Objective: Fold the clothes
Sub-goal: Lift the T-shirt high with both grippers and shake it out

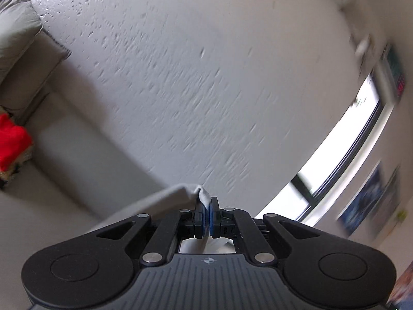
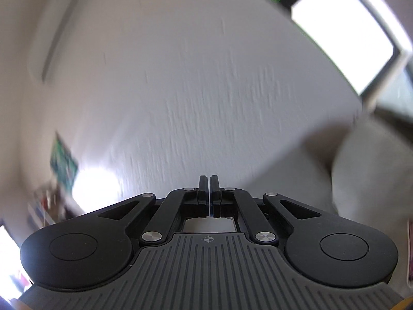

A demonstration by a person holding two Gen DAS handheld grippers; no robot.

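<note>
My left gripper (image 1: 206,201) is shut on a bunched corner of a pale grey-white garment (image 1: 165,196). The fabric pokes up between the blue pads and drapes away to the lower left, under the gripper body. My right gripper (image 2: 208,178) is shut as well; only a thin white edge of fabric (image 2: 208,206) shows between its pads, with pale cloth visible through the opening below them. Both grippers point nearly level at a white textured wall (image 1: 206,77). The rest of the garment is hidden beneath the grippers.
A beige sofa (image 1: 64,142) runs along the wall at left, with a grey cushion (image 1: 15,33) and a red item (image 1: 10,142) on it. Bright windows (image 1: 348,142) (image 2: 343,31) flank the wall. A pale cushion (image 2: 374,180) sits at the right.
</note>
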